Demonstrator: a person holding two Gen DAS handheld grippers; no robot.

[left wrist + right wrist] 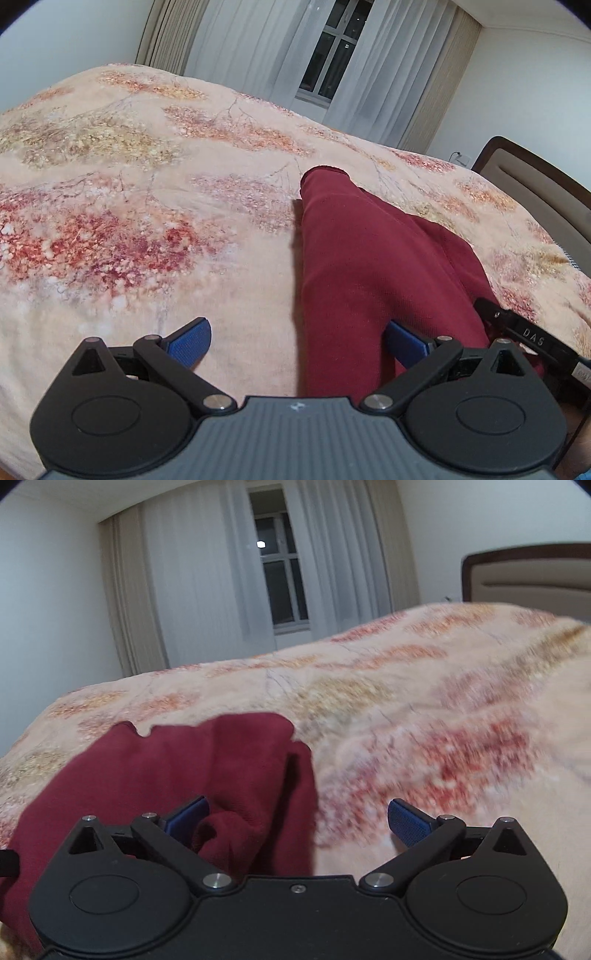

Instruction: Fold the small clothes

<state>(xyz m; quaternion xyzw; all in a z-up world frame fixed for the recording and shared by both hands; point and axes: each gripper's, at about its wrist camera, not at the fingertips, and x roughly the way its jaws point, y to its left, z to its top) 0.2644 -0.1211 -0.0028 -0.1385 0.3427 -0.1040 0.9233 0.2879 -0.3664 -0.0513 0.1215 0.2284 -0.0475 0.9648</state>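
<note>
On a floral bedspread point(129, 229), a maroon garment point(369, 266) lies loosely bunched. Left gripper point(295, 341) and right gripper point(297, 818) both hover with fingers spread wide, gripping nothing.

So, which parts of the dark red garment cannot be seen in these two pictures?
- Left wrist view: the dark red knit garment has its near end hidden by the left gripper body.
- Right wrist view: the right gripper body hides its near part; the floral bedspread is motion-blurred.

Right gripper point(297, 818): jaws stood wide, gripping nothing.
Maroon garment point(177, 768): lay bunched on the floral bedspread point(424, 701), partly between the blue pads point(408, 821).
</note>
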